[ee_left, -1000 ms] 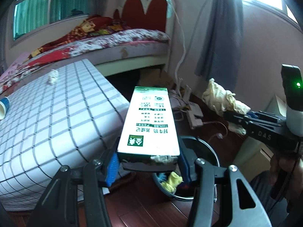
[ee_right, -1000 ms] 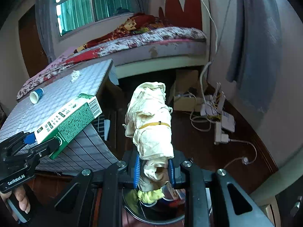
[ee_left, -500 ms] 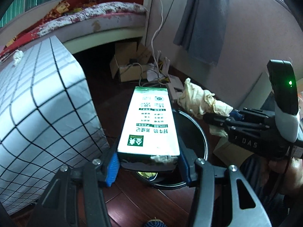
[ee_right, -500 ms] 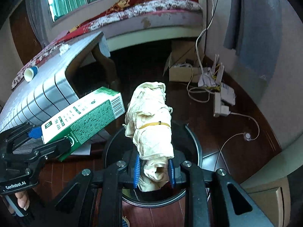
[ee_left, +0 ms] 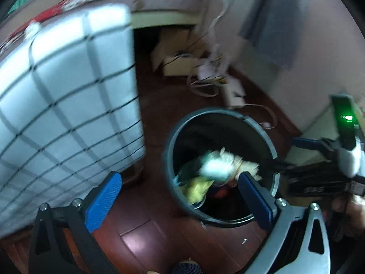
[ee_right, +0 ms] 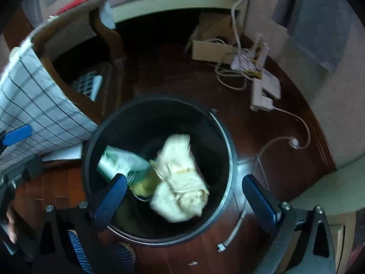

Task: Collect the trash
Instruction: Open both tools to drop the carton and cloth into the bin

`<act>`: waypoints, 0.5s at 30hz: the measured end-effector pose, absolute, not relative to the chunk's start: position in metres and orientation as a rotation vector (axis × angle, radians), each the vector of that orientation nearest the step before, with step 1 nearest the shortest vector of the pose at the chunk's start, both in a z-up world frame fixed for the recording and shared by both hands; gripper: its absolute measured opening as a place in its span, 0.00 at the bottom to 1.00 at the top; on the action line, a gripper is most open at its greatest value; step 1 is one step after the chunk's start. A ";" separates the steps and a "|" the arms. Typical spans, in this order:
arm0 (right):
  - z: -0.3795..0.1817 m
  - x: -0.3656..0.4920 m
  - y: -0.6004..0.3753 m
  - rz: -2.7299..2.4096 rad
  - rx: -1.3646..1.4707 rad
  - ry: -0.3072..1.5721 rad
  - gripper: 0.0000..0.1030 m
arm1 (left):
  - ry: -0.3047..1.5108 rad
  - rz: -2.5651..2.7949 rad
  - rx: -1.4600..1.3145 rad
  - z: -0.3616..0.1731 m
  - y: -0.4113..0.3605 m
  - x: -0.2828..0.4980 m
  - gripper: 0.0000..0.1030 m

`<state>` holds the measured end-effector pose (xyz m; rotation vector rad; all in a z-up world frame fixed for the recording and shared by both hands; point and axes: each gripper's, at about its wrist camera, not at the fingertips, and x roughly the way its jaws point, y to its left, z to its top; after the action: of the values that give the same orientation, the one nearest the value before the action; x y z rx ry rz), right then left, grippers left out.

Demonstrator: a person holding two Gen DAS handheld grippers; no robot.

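Drop step judged done: green carton (ee_right: 121, 159) & tied paper wad (ee_right: 180, 178) are seen blurred inside bin (ee_right: 229, 150), L gripper (ee_left: 180, 196) & R gripper (ee_right: 184, 196) both spread wide, empty; more trash to be sought next.

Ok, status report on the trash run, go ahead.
Left gripper open, empty. Right gripper open, empty. Green carton and cream wad inside the black bin, blurred. Nothing blocking the bin mouth.

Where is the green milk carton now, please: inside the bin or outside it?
Inside: the carton lies blurred within the bin, beside the cream bundle.
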<state>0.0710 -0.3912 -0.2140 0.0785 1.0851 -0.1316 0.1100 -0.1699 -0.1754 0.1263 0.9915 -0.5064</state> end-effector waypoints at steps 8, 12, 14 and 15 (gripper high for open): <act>-0.202 0.070 -0.384 -0.172 0.060 1.021 0.99 | 0.966 -0.440 0.161 -0.179 -0.163 0.103 0.99; -0.200 0.072 -0.382 -0.169 0.048 1.009 0.99 | 0.954 -0.435 0.159 -0.175 -0.160 0.104 0.99; -0.199 0.071 -0.380 -0.168 0.044 1.008 0.99 | 0.948 -0.432 0.160 -0.173 -0.158 0.105 0.99; -0.199 0.070 -0.380 -0.167 0.045 1.007 0.99 | 0.945 -0.431 0.161 -0.172 -0.159 0.106 0.99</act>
<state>0.0703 -0.3804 -0.1985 0.0453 1.0068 -0.1673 0.1056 -0.1592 -0.1721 0.1609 0.9446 -0.4306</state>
